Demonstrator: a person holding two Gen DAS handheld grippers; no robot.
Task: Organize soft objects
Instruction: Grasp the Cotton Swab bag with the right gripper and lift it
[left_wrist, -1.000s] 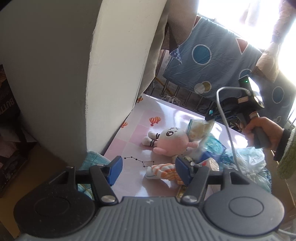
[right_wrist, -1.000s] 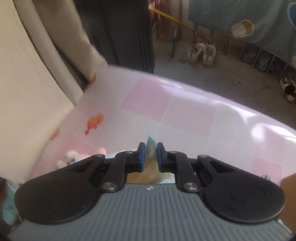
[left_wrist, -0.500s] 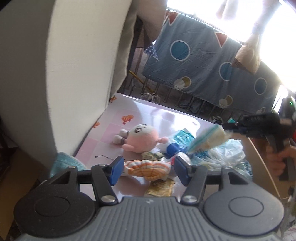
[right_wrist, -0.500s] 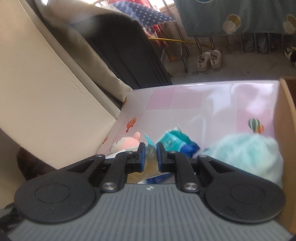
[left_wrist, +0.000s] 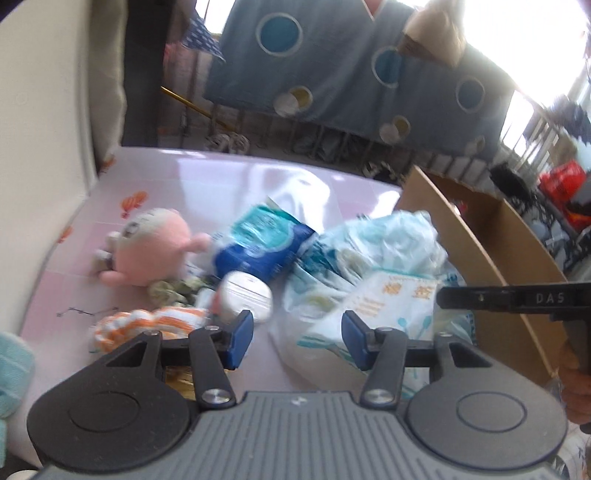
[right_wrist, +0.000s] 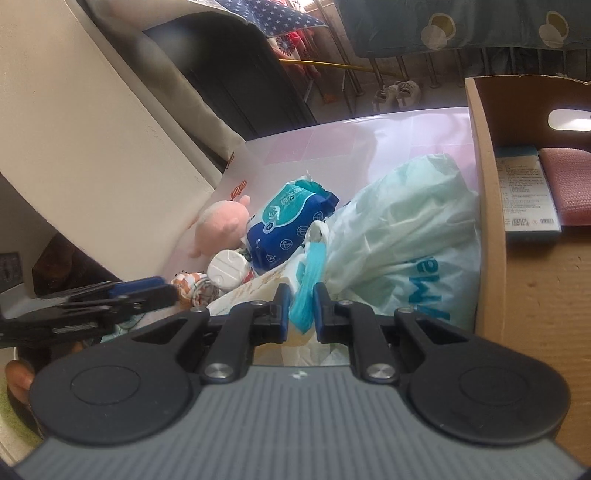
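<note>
Step in hand: carrying one soft pack toward the cardboard box (right_wrist: 487, 206) on the right of the surface (left_wrist: 229, 177).

My right hand-held gripper (right_wrist: 300, 310) is clamped on the sealed teal end of a tissue pack (left_wrist: 384, 306). In the left wrist view the pack hangs off the gripper's black fingers and covers part of the pale plastic bag (right_wrist: 402, 236) below; that view is blurred, so I cannot tell whether pack and bag touch.

My left hand-held gripper (left_wrist: 297, 339) has its jaws closing, with nothing pressed between the pads. The tissue pack's lower edge sits just beyond the right pad, with bare surface behind the gap.

Still loose on the surface:
- pink plush toy (left_wrist: 147, 251), far left
- blue wipes pack (right_wrist: 291, 225), touching the plastic bag
- white round lid (left_wrist: 245, 295), just in front of the wipes
- orange-striped plush (left_wrist: 147, 325), nearest the left gripper

The box already holds a flat printed carton (right_wrist: 524, 192) and something pink and knitted (right_wrist: 569, 184).

Next move, my judgement: lift the tissue pack over the box wall, then release inside. Risk: the grip is only on the thin seal, so the pack may swing or snag the bag. The left gripper looks best placed for the orange-striped plush.
</note>
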